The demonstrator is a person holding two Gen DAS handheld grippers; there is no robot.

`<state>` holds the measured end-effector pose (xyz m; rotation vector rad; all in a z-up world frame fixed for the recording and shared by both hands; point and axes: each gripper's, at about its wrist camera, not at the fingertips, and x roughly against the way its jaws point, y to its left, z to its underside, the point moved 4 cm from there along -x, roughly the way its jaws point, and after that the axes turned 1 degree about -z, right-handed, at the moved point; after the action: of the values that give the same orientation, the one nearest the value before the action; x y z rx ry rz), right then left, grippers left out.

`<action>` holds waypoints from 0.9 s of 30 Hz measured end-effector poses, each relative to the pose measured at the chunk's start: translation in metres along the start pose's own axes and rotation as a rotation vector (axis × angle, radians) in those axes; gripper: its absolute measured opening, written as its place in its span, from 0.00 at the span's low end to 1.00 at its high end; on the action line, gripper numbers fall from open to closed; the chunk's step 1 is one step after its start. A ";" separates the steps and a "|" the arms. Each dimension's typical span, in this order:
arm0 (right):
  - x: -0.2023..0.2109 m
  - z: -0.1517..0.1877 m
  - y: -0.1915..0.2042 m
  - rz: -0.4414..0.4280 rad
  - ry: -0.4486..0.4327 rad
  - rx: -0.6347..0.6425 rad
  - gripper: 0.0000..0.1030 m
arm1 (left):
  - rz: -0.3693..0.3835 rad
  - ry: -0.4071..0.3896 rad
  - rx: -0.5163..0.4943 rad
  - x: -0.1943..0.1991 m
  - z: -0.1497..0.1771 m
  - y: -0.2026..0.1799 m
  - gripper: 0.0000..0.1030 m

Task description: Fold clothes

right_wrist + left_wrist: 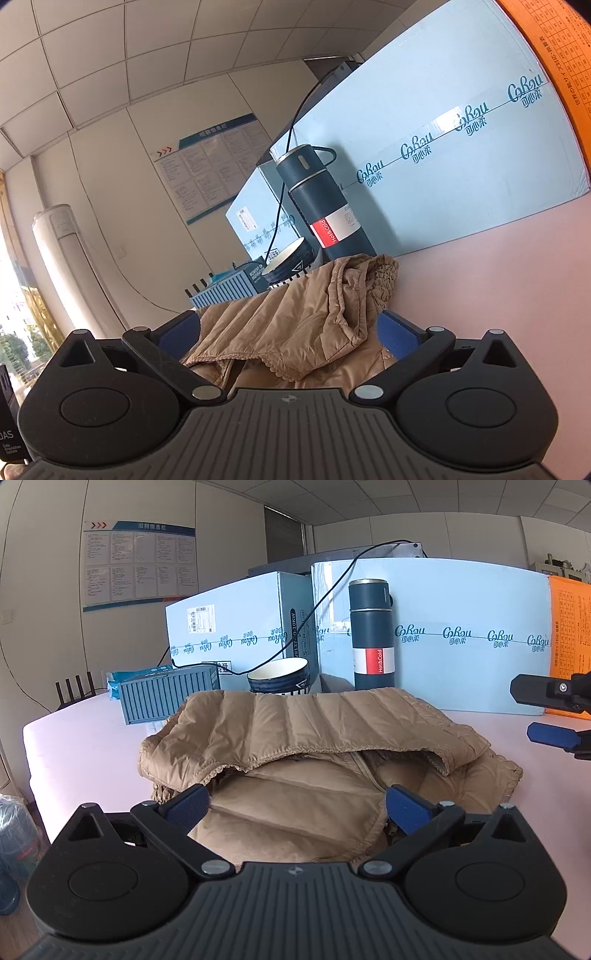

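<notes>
A tan quilted jacket (306, 738) lay in a folded heap on the pale pink bench (81, 753), its upper layer turned over so that the frilled hem edge and the zip faced the left tongs (297, 805). Those tongs stood spread wide and released, the two blue pads framing the near part of the jacket; the cloth lay between and below them, and neither pad pressed on it. The right tongs (288, 332) were likewise wide apart and gripped nothing, with the jacket's rumpled right end lying between their pads and running away from them toward the left of that view. In the left wrist view the right tongs showed at the right edge, clear of the jacket. Behind the jacket stood a dark blue flask (371, 635) and a striped bowl (279, 675), against light blue cartons (461, 602).
</notes>
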<state>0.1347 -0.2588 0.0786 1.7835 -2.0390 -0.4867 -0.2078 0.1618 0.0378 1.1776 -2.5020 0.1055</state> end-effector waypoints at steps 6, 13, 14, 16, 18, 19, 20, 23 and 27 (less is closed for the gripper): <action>-0.001 0.001 0.002 0.005 0.006 0.012 1.00 | 0.027 0.034 0.040 -0.005 0.004 0.005 1.00; -0.002 0.002 0.011 0.023 0.007 0.069 1.00 | 0.034 0.038 0.052 -0.008 0.008 0.005 1.00; -0.004 0.002 0.013 0.027 0.014 0.083 1.00 | 0.034 0.036 0.050 -0.007 0.009 0.004 1.00; -0.006 0.003 0.016 0.029 0.019 0.102 1.00 | 0.032 0.038 0.047 -0.008 0.009 0.004 1.00; -0.007 0.003 0.019 0.016 0.006 0.107 1.00 | 0.031 0.041 0.046 -0.009 0.010 0.003 1.00; -0.008 0.003 0.020 0.013 0.000 0.108 1.00 | 0.032 0.042 0.047 -0.009 0.010 0.003 1.00; -0.010 0.002 0.021 0.014 0.000 0.114 1.00 | 0.032 0.043 0.047 -0.010 0.011 0.003 1.00; -0.016 -0.001 0.025 0.024 -0.007 0.141 1.00 | 0.029 0.044 0.047 -0.009 0.011 0.003 1.00; -0.023 -0.011 0.030 0.028 -0.076 0.164 1.00 | 0.024 0.054 0.044 -0.011 0.012 0.002 1.00</action>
<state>0.1172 -0.2317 0.1015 1.8527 -2.2098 -0.3945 -0.2064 0.1688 0.0232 1.1470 -2.4784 0.1973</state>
